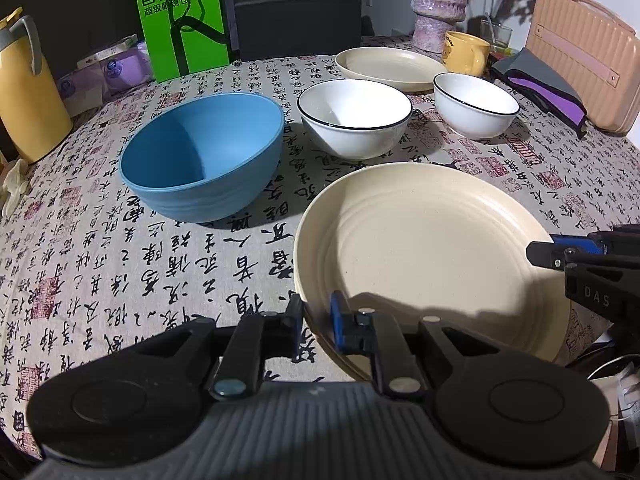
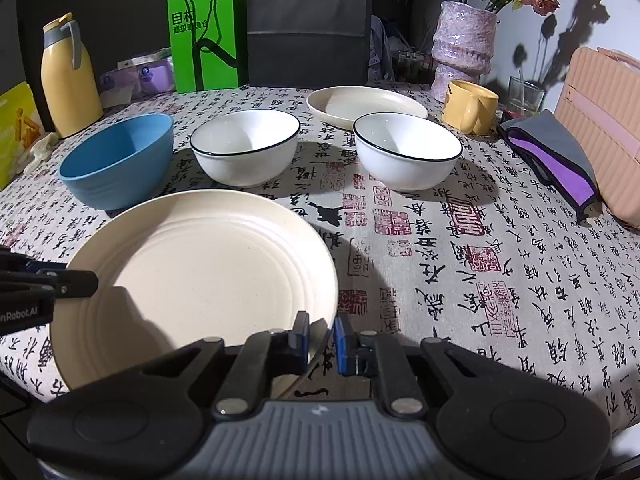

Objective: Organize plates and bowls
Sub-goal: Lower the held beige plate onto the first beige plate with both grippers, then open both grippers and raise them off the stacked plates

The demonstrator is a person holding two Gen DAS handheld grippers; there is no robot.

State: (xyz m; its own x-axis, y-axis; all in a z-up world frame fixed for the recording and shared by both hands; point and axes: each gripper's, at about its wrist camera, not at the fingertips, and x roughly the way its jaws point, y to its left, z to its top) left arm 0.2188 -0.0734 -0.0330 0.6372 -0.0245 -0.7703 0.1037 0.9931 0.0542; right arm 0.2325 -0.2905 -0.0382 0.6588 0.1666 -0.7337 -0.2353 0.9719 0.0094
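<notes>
Gripping near plate [image 1: 424,252] by its rim from both sides | left gripper [image 1: 318,320] nearly shut, pinching rim at 7 o'clock | right gripper [image 2: 322,338] nearly shut, pinching rim at 5 o'clock | blue bowl [image 1: 202,156] at 11 | white bowls [image 2: 245,146] [image 2: 407,152] at 12 | far plate [image 2: 366,106] behind them.

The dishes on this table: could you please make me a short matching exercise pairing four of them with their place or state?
Things:
1. near plate
2. far plate
3. blue bowl
4. yellow mug

Descriptions:
A. beside the pink vase
B. rim gripped by both hand-held grippers
C. far left of the row of bowls
D. behind the two white bowls

Pairs: 1-B, 2-D, 3-C, 4-A
</notes>
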